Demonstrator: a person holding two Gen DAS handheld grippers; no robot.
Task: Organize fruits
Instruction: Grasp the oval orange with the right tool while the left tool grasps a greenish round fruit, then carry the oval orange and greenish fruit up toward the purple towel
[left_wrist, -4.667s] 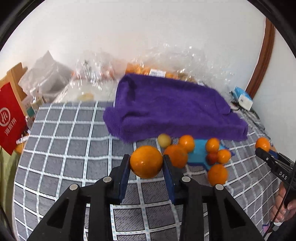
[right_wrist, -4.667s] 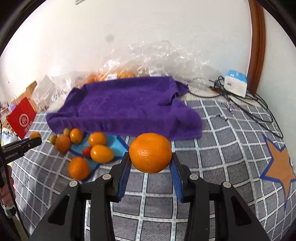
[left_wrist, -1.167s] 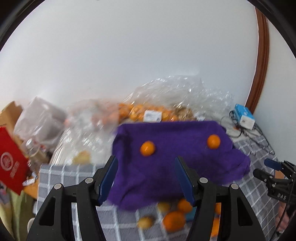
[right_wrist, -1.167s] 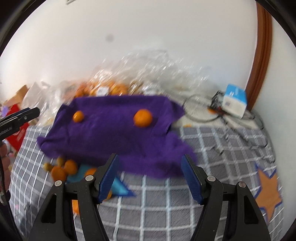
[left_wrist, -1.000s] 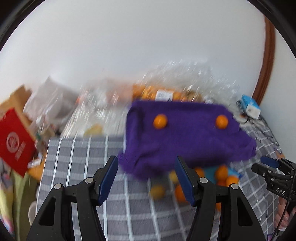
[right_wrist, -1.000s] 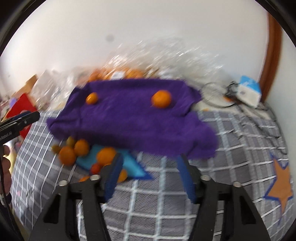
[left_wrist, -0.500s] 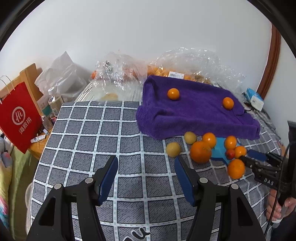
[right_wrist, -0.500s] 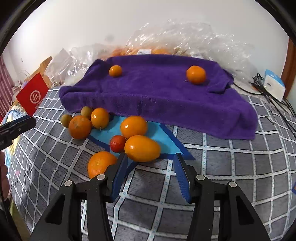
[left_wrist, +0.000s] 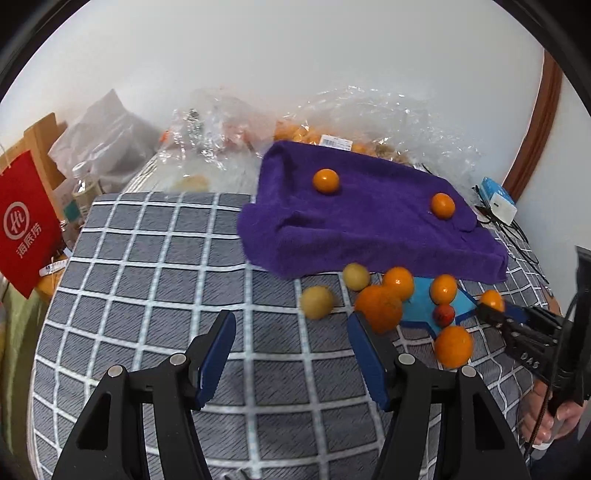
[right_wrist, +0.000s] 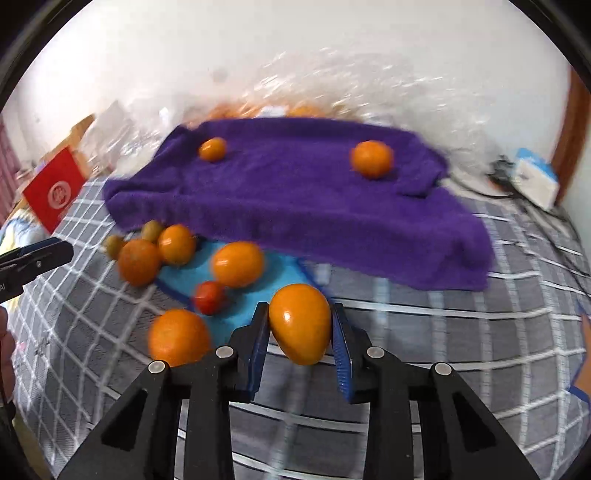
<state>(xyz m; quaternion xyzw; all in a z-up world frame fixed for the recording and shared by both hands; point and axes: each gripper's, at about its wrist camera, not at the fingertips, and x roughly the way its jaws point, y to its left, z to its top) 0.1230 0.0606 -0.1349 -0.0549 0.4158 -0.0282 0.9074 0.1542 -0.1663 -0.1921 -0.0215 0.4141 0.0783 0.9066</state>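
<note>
A purple towel (left_wrist: 369, 225) lies at the back of the checked tablecloth with two oranges on it, one left (left_wrist: 325, 180) and one right (left_wrist: 442, 205); the towel also shows in the right wrist view (right_wrist: 295, 192). Several oranges and small yellow fruits (left_wrist: 317, 302) lie in front of it around a blue patch (right_wrist: 192, 273). My right gripper (right_wrist: 298, 332) is shut on an oval orange fruit (right_wrist: 300, 325), just above the cloth. My left gripper (left_wrist: 291, 354) is open and empty, short of a large orange (left_wrist: 378, 308).
Clear plastic bags of fruit (left_wrist: 369, 122) sit behind the towel against the wall. A red paper bag (left_wrist: 26, 225) and bottles stand at the left edge. A white-blue charger with cables (right_wrist: 535, 181) lies at the right.
Both grippers have dropped from the towel to the fruit pile. My right gripper has closed on the oval orange fruit. My left gripper has moved closer to the large orange and stays open.
</note>
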